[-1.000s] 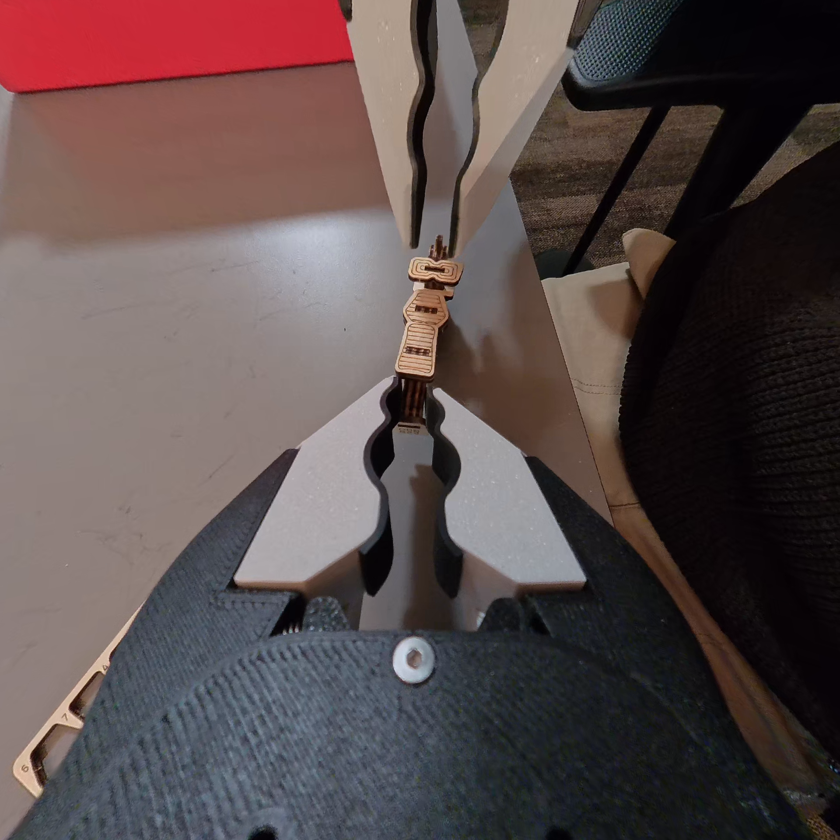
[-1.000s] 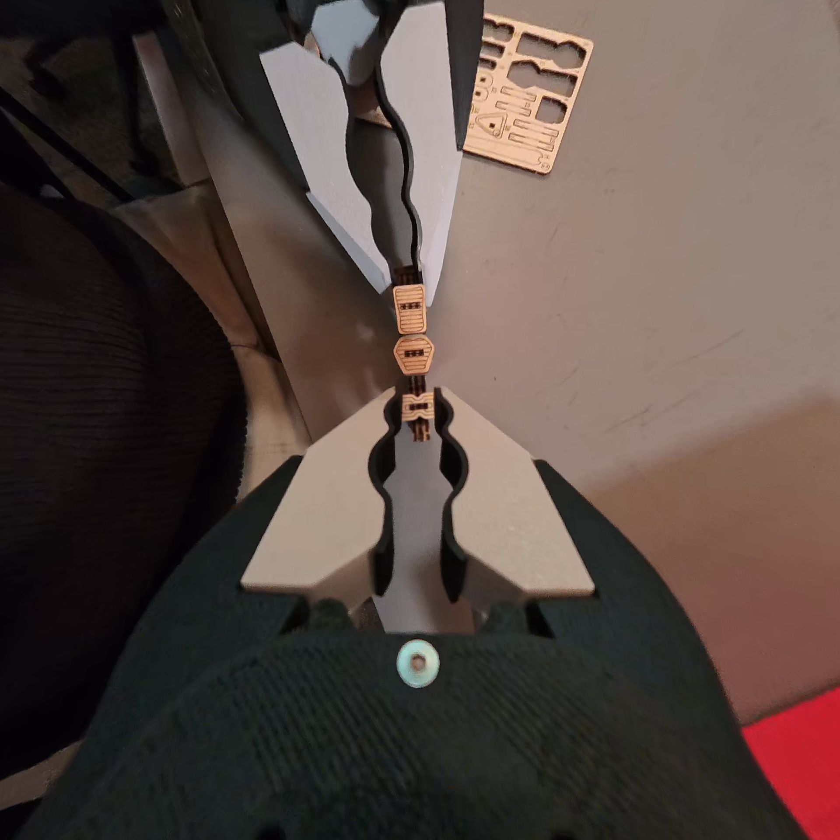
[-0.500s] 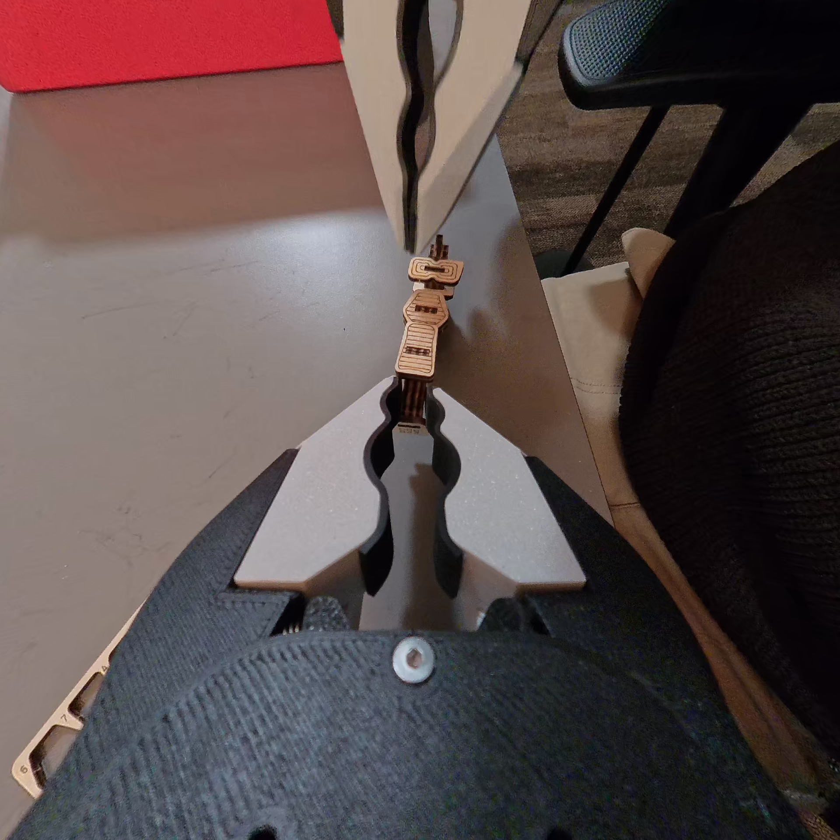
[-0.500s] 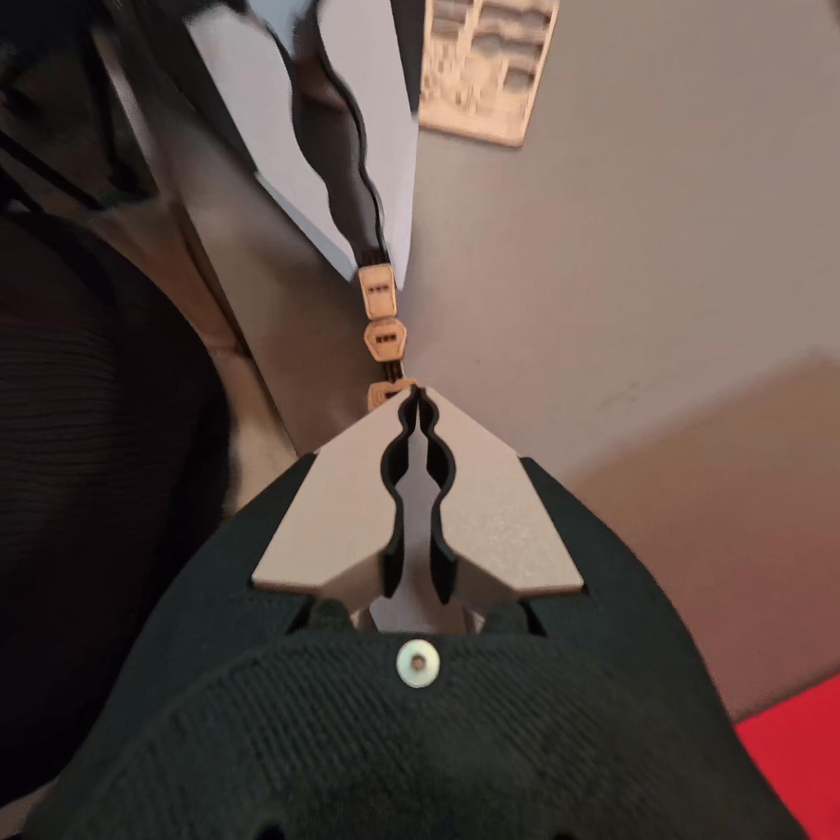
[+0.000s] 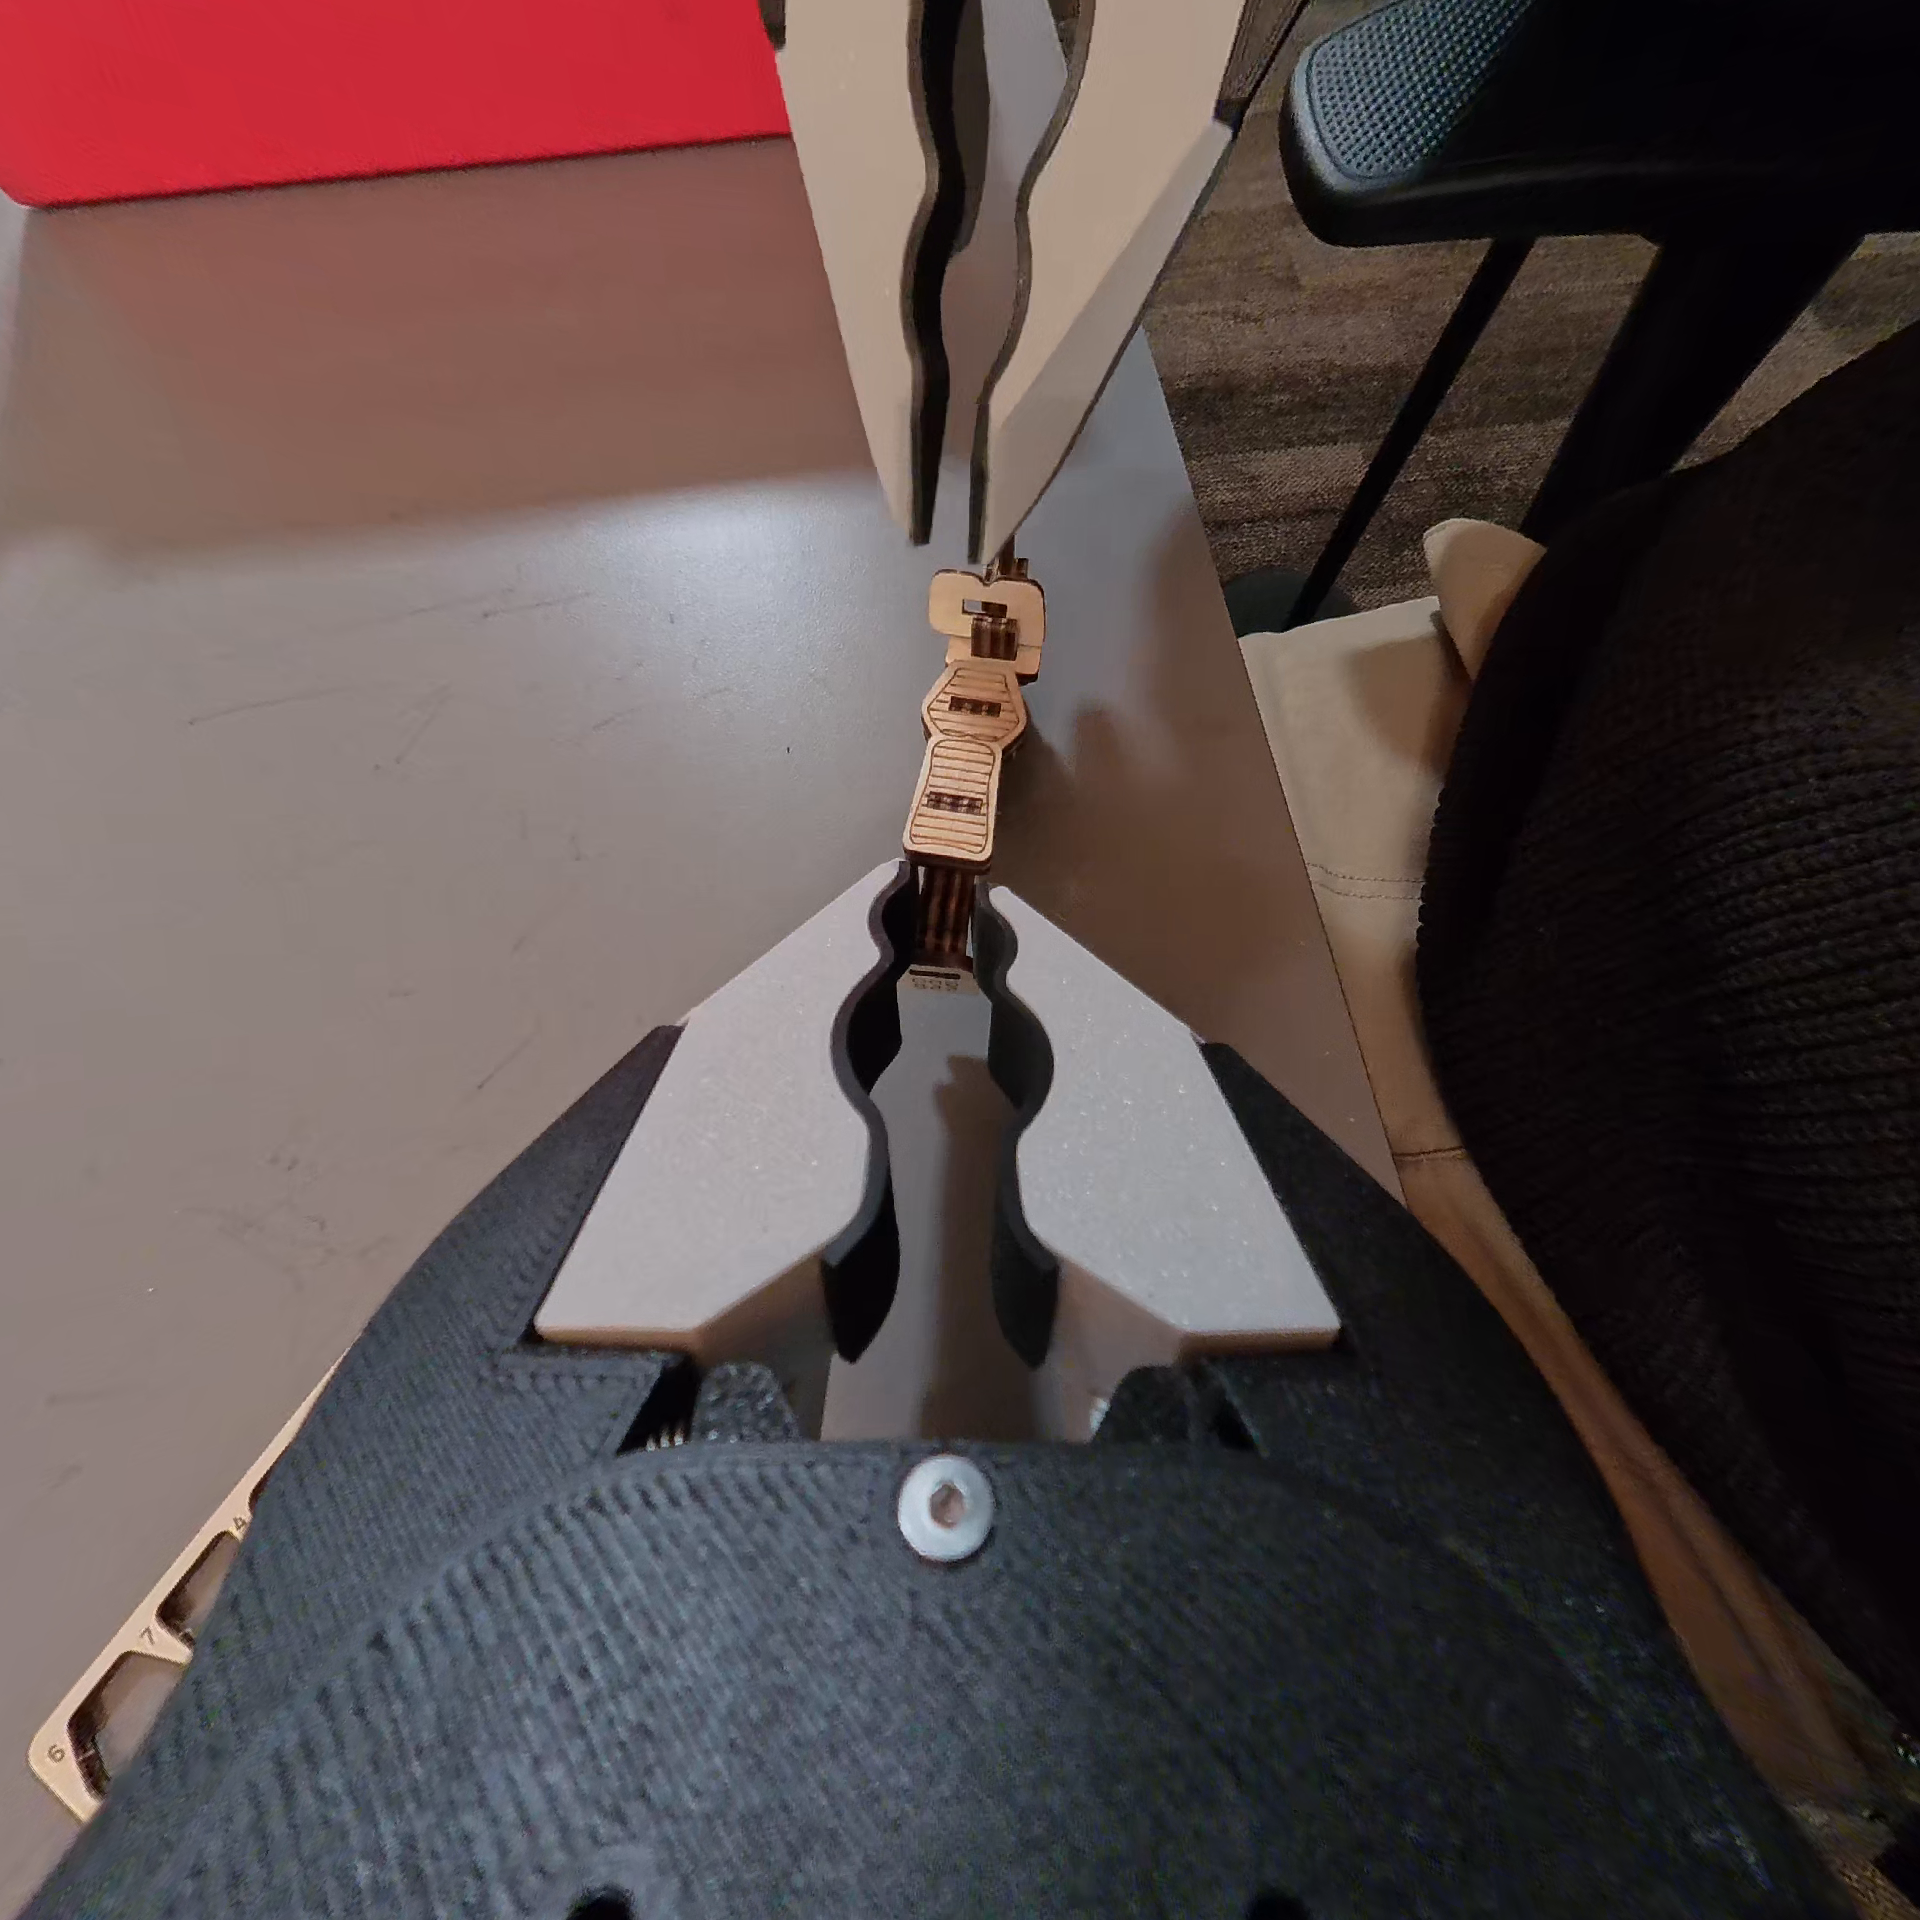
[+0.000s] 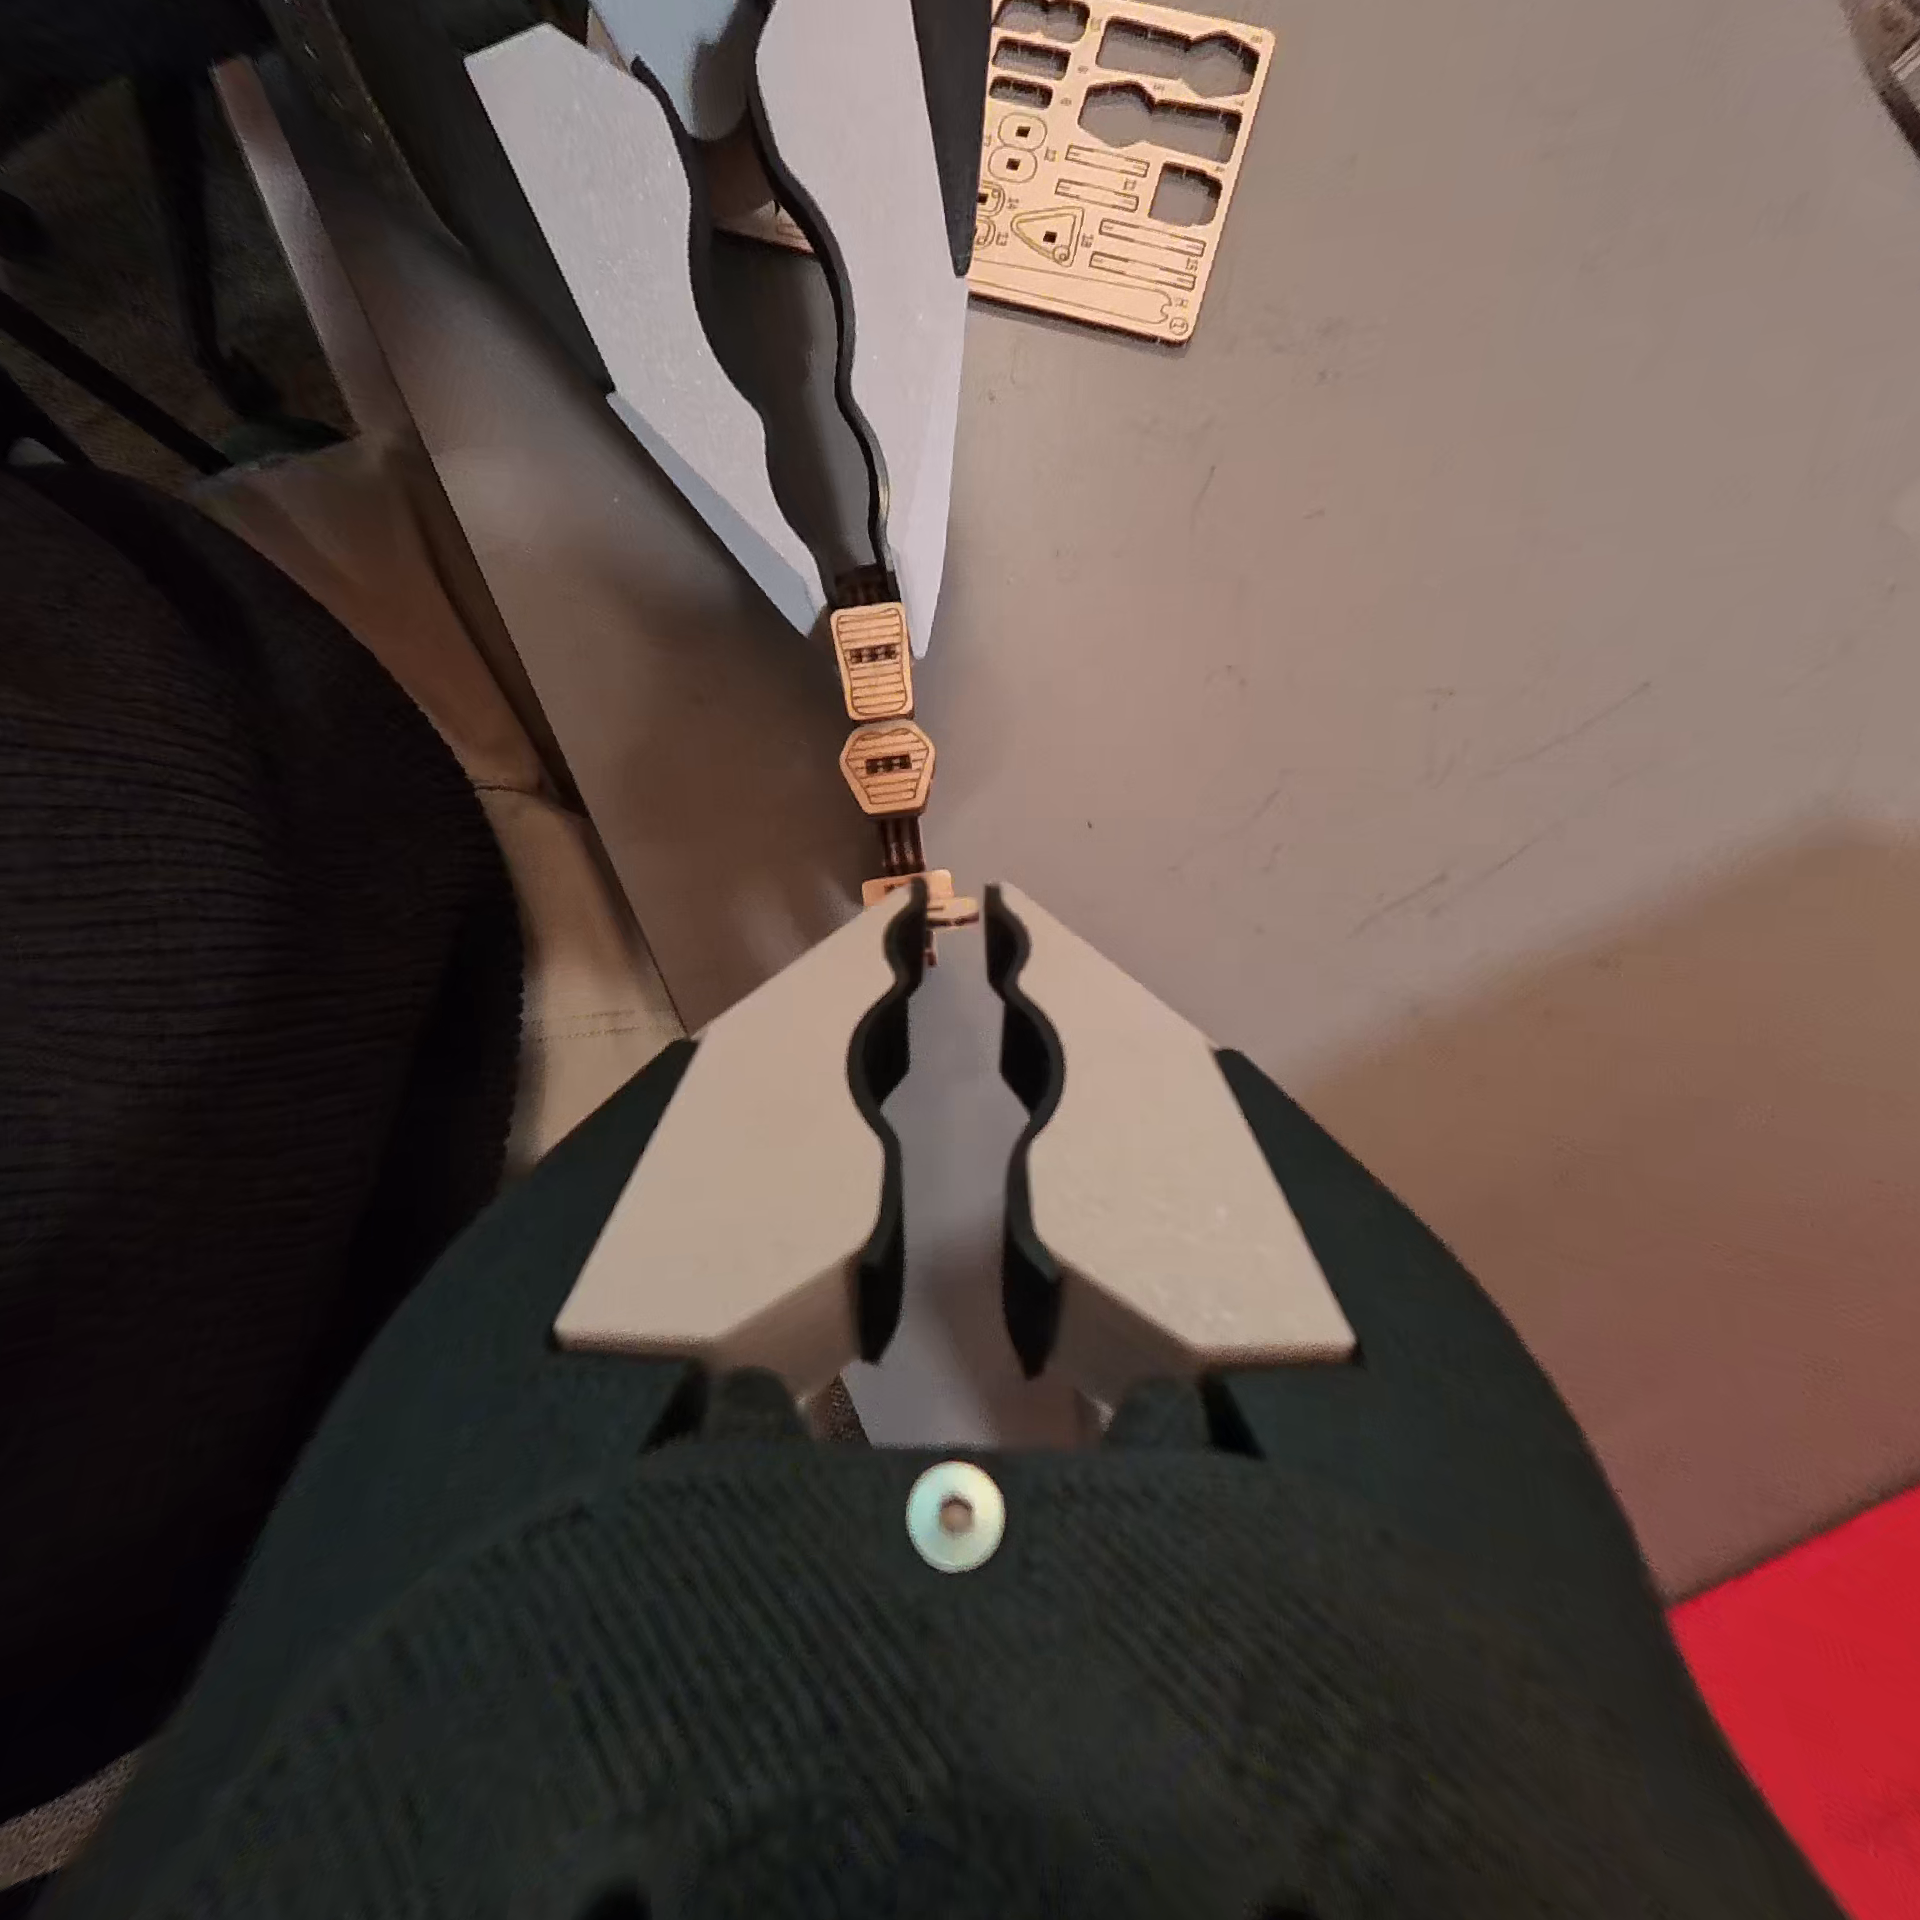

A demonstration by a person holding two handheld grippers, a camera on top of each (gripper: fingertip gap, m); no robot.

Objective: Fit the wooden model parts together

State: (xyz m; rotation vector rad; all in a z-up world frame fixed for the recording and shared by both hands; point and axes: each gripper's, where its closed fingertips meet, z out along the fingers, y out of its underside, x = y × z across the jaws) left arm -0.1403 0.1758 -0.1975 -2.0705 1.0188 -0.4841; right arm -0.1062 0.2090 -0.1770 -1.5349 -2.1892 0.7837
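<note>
Right tongs (image 6: 954, 902) have reopened since half a second ago, tips apart around the wooden model's (image 5: 961, 758) far end. I keep left tongs (image 5: 943, 914) clamped on its near end.

Two grippers are seen: the left gripper (image 5: 945, 914) and the right gripper (image 6: 954, 904). One wooden model (image 5: 966, 727) is counted, on which three plates are strung, and one wooden sheet (image 6: 1122, 177) is seen. One table (image 5: 416, 727), one red mat (image 5: 364, 83) and one chair (image 5: 1558, 135) are counted.
</note>
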